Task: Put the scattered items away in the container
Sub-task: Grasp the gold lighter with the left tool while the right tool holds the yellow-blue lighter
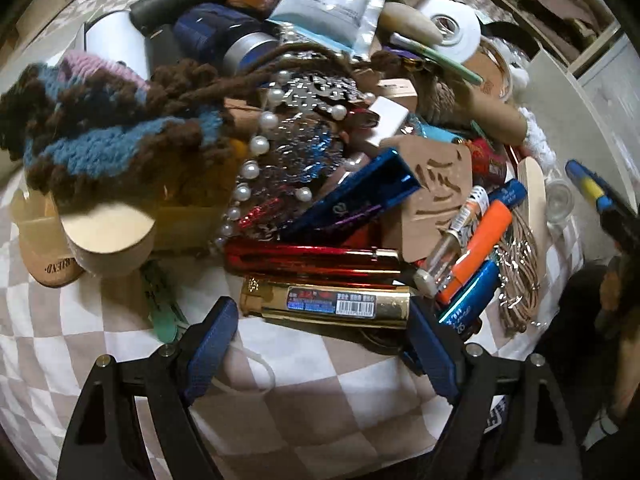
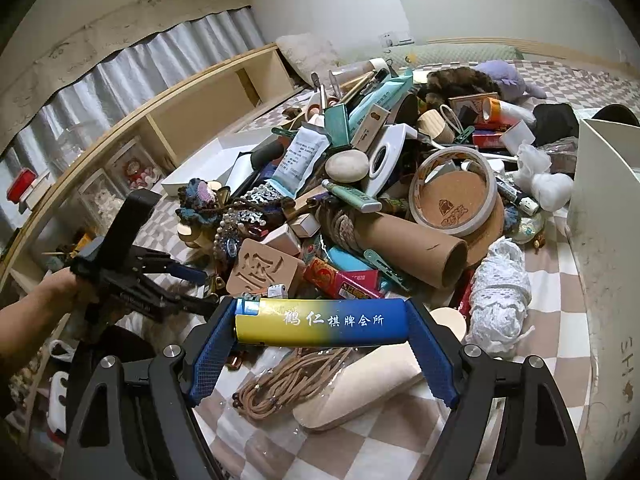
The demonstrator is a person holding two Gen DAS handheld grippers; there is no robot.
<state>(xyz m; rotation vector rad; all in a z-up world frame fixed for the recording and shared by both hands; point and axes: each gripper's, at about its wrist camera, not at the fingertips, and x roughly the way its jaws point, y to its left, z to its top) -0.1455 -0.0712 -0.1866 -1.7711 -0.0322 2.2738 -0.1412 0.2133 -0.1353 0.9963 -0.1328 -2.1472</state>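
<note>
Blue pads of the right gripper [image 2: 322,322] are clamped on both ends of a long yellow-and-blue lighter [image 2: 322,322], held crosswise with its white lettering facing the camera. Just below the lighter, a coil of tan cord [image 2: 280,380] in clear wrap lies on the checkered bedsheet [image 2: 360,440], beside a pale rounded wooden piece [image 2: 360,392]. Beyond the lighter rises the heap of clutter: a carved wooden block [image 2: 262,272], a cardboard tube [image 2: 416,248], a roll of tape [image 2: 452,196] around a cork coaster, and a bundle of white lace [image 2: 500,300] off to the lighter's right. Further right again stands the white container [image 2: 600,240], its wall at the frame's edge, apart from the heap.

Over to the left gripper [image 1: 324,316]: its jaws stand wide, one blue pad at each end of a gold lighter [image 1: 326,304] lying at the near edge of the heap. Whether the pads press on it, I cannot tell. Right behind the gold lighter sits a shiny red case [image 1: 312,260], then a blue box [image 1: 360,196] and a string of pearls [image 1: 256,160]. Left of the gold lighter, a knitted brown-and-blue piece [image 1: 100,136] drapes over a round wooden lid [image 1: 108,232].
</note>
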